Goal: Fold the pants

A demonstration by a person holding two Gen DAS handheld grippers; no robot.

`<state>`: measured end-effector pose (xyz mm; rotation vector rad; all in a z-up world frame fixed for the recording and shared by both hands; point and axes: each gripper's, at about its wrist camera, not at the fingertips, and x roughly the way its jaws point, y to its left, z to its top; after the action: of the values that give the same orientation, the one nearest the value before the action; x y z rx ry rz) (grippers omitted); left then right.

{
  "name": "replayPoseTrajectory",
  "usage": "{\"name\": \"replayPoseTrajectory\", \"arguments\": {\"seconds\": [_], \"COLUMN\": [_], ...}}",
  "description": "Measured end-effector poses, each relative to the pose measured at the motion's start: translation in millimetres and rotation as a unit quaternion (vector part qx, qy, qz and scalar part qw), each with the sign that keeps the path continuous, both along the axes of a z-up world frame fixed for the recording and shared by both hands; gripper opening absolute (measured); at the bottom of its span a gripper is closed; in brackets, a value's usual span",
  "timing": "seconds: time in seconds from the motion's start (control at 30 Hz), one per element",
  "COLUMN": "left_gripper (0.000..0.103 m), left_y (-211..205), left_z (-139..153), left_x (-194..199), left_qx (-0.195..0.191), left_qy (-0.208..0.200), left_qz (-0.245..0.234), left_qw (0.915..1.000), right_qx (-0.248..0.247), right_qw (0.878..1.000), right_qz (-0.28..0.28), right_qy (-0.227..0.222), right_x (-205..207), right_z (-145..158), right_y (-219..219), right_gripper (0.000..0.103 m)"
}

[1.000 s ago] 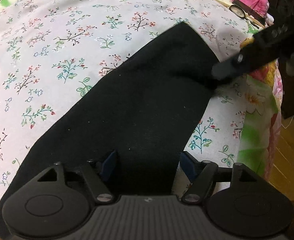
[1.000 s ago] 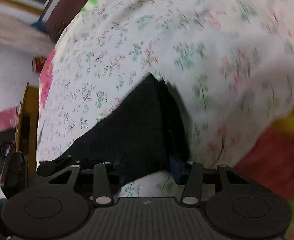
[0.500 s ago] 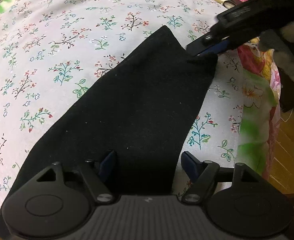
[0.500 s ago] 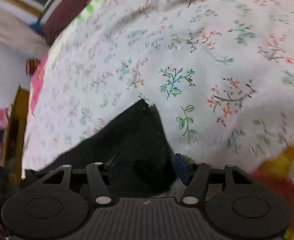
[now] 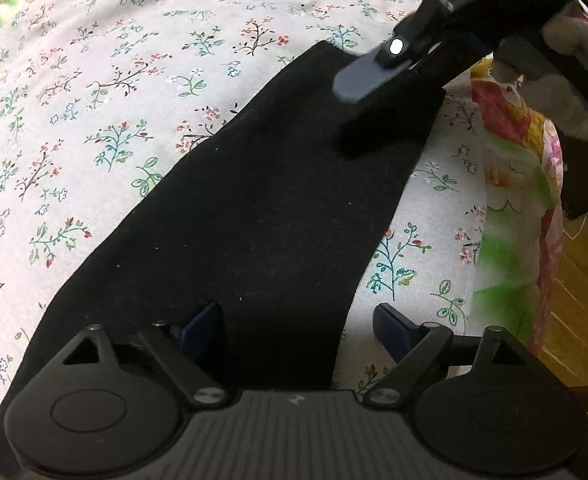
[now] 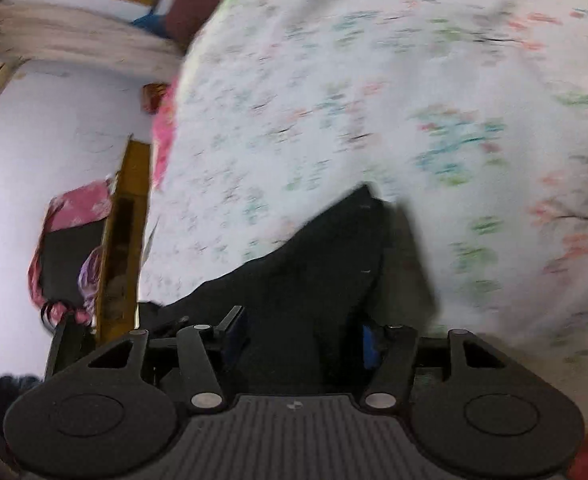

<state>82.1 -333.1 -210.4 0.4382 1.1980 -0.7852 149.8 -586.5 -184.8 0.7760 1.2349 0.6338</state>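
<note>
Down in the left wrist view, the black pants (image 5: 262,208) lie flat on a floral bedsheet (image 5: 94,120), running as a long strip from the bottom left up toward the top right. The left gripper (image 5: 297,322) points steeply down over the near part of the strip, and its jaws are opening: one blue fingertip (image 5: 200,320) sits over the black cloth, the other over the sheet just past the fabric's edge, neither pressing on anything. At the far end, the right gripper (image 5: 367,80) comes in from the top right with a grey finger above the pants' end, a pale gloved hand (image 5: 565,80) behind it.

Over in the right wrist view everything's pretty blurry. The right gripper (image 6: 303,340) stands partly open, with the dark pants (image 6: 313,264) bunched up between its fingers; can't tell if the pads actually press on the cloth. The floral bedsheet (image 6: 413,80) fills the rest, with a white wall (image 6: 54,140) off to the left.
</note>
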Motion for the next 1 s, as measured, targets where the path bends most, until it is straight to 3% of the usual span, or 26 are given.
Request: {"name": "replayPoseTrajectory", "arguments": {"seconds": [0.1,0.2,0.37,0.43,0.57,0.8,1.0], "left_gripper": [0.093,0.095,0.097,0.097,0.097,0.096,0.084], "left_y": [-2,-3,-5,-5,-2,9,27], "left_z": [-2,-3,-5,-5,-4,3,6], "left_x": [3,4,3,3,3,4,2], "left_qx": [0.004,0.006,0.007,0.007,0.001,-0.009,-0.03], "left_qy": [0.001,0.002,0.002,0.003,0.002,-0.001,-0.015], "left_qz": [-0.002,-0.004,-0.006,-0.008,-0.005,0.017,0.031], "left_qw": [1.0,1.0,1.0,0.9999,1.0,0.9998,0.9989], "right_qx": [-0.068,-0.122,-0.226,-0.233,-0.226,-0.2,-0.183], "right_qw": [0.997,0.989,0.967,0.967,0.97,0.972,0.973], "right_qz": [0.022,0.053,0.067,0.049,0.003,-0.001,0.012], "right_qy": [-0.016,-0.059,-0.101,-0.095,-0.091,-0.124,-0.139], "right_x": [1,-3,-16,-17,-21,-27,-26], "right_z": [1,21,38,35,38,74,89], "right_y": [22,48,79,75,61,90,130], "right_gripper": [0.044,0.042,0.008,0.0,0.0,0.0,0.0]}}
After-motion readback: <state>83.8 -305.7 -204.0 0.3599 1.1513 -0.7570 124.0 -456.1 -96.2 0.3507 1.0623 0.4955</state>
